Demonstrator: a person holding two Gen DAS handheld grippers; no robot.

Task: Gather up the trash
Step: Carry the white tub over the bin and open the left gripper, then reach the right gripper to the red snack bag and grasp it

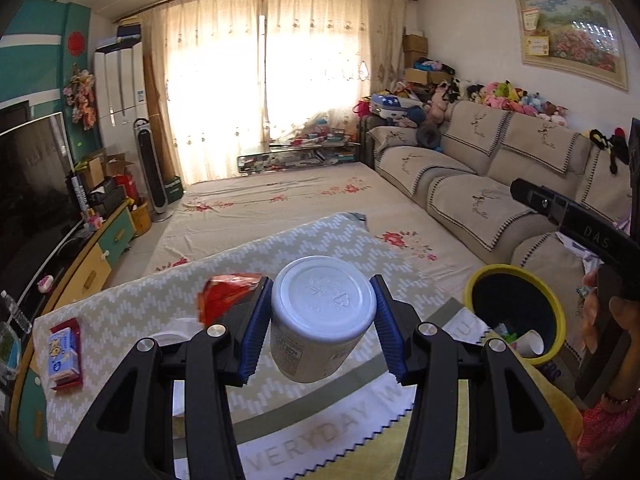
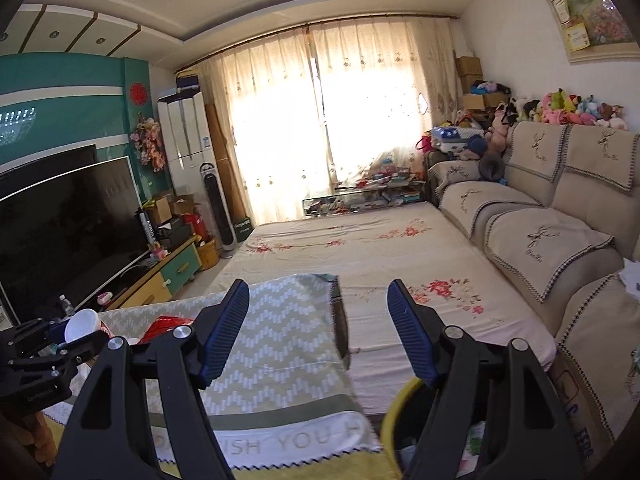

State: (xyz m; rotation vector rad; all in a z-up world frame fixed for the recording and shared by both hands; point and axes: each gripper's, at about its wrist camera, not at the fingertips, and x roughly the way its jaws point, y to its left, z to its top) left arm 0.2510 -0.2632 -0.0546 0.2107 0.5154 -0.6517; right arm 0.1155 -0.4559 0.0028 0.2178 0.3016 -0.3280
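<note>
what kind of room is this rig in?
Most likely a home living room. A long sofa with embroidered covers runs along the right wall, a big TV on a low cabinet faces it, and curtains cover the window. Plush toys line the sofa back.

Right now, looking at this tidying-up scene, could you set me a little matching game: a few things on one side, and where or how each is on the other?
Things:
1. white bottle
2. yellow-rimmed bin
3. red wrapper
4. right gripper

States:
a. open, holding nothing
b. lying on the zigzag cloth
c. clamped in the left gripper
d. standing by the sofa, a paper cup inside

Pairs: 1-c, 2-d, 3-b, 4-a
</note>
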